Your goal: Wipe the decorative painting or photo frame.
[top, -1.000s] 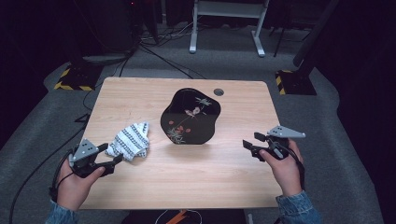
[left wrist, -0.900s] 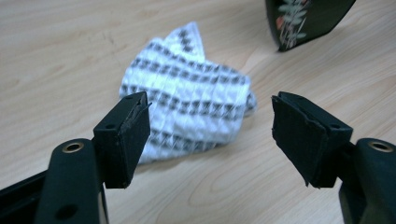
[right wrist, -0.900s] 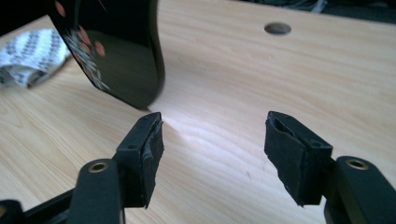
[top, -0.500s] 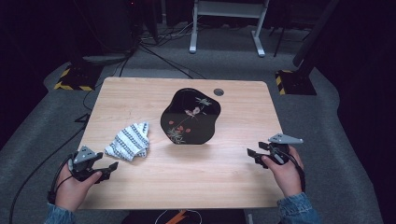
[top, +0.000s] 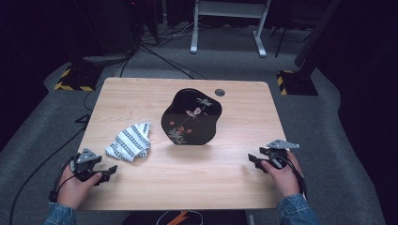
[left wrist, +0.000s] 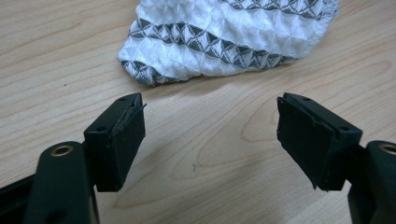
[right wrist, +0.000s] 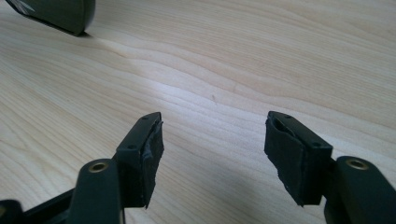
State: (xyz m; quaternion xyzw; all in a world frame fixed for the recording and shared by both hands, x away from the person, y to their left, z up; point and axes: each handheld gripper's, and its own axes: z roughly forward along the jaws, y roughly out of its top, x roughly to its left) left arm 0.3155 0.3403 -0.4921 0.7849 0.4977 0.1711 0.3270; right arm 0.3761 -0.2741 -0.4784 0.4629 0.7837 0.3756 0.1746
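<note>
The folded cloth (top: 129, 142), white with dark patterned stripes, lies on the left part of the desk (top: 216, 183), near its front-left corner and just left of the black lacquered tray (top: 191, 117), which sits at the middle of the desk and carries a painted flower-and-insect motif. In the left gripper view the same cloth (left wrist: 224, 37) fills the upper part of the picture, its rounded folded edge lying just ahead of the 2 black jaws and apart from them, with bare wood between. The left hand-held gripper (top: 109, 171) rests low near the desk's front-left edge, just in front of the cloth; its jaws have just been opening and now stand wide apart, released, with nothing between them and no pad touching the fabric. The right hand-held gripper (top: 253, 161) sits well apart from the cloth, near the desk's front-right edge, with its grey plate on top. In the right gripper view its jaws also stand wide, released and empty over bare wood, and a dark corner of the tray (right wrist: 56, 14) shows at the upper left.
</note>
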